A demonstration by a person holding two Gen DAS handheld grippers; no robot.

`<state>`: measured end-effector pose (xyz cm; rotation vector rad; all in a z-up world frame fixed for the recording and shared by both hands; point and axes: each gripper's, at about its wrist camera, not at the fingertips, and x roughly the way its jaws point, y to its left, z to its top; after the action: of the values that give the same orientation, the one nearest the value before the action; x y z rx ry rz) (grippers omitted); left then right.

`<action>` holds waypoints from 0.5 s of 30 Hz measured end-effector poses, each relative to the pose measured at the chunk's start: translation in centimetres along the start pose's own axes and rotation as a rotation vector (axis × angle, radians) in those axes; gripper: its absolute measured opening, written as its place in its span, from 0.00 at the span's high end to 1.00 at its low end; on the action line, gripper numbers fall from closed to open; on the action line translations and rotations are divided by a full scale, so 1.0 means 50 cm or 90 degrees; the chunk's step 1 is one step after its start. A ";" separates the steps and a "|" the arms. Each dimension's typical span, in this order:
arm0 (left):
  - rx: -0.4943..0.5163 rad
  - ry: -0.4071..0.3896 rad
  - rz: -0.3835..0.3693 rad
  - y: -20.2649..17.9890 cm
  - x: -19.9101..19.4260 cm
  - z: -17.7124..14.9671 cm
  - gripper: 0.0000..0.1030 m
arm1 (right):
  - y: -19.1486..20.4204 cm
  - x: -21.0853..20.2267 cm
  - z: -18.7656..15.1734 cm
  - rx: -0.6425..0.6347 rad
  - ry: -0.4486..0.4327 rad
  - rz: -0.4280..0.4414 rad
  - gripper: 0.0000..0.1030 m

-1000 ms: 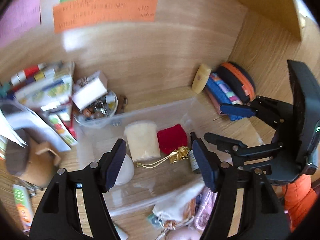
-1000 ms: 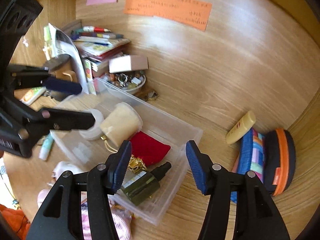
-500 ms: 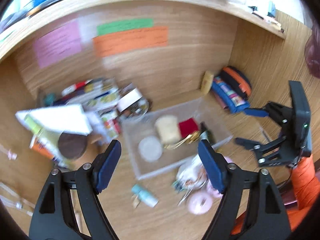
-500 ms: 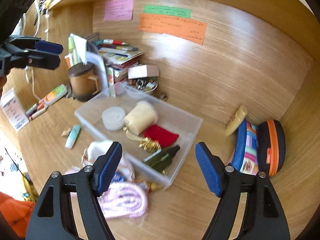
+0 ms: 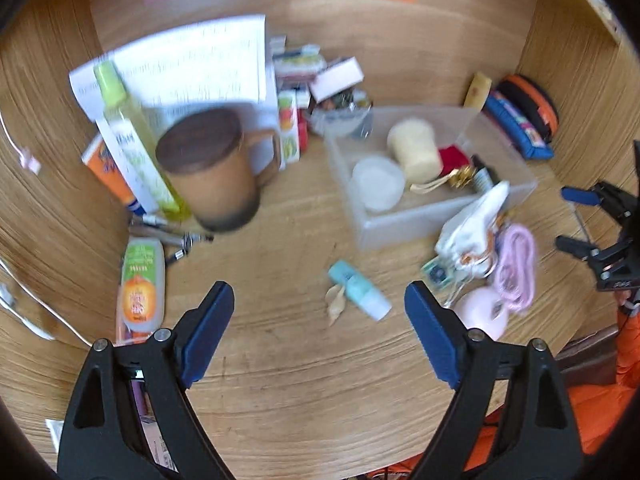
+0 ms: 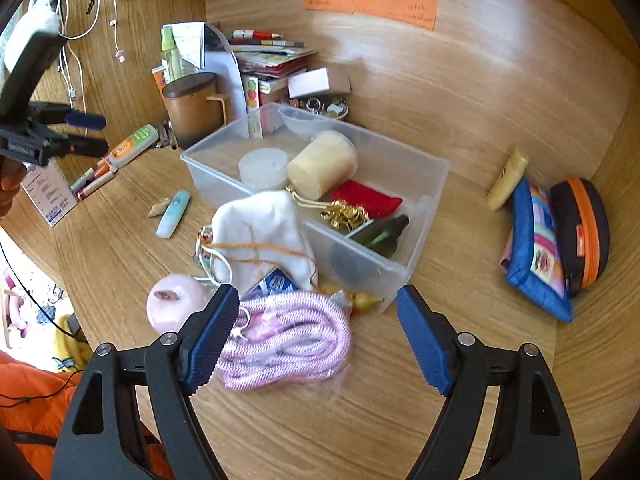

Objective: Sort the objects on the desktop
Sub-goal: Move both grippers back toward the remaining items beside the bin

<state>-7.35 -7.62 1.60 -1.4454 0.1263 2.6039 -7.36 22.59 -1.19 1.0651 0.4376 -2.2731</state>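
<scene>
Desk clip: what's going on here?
A person is mid-sort with two tools. Both the left hand-held gripper and the right hand-held gripper are open and empty. The clear bin already holds a red pouch and a cream jar. The pink cord lies outside it.
</scene>
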 end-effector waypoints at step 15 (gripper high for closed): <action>0.080 0.087 -0.008 -0.041 0.158 -0.069 0.14 | 0.005 0.031 -0.077 0.034 0.057 0.012 0.16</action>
<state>-8.20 -5.36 -6.94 -1.5734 0.2916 2.4378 -5.73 23.84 -4.81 1.1962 0.4028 -2.2394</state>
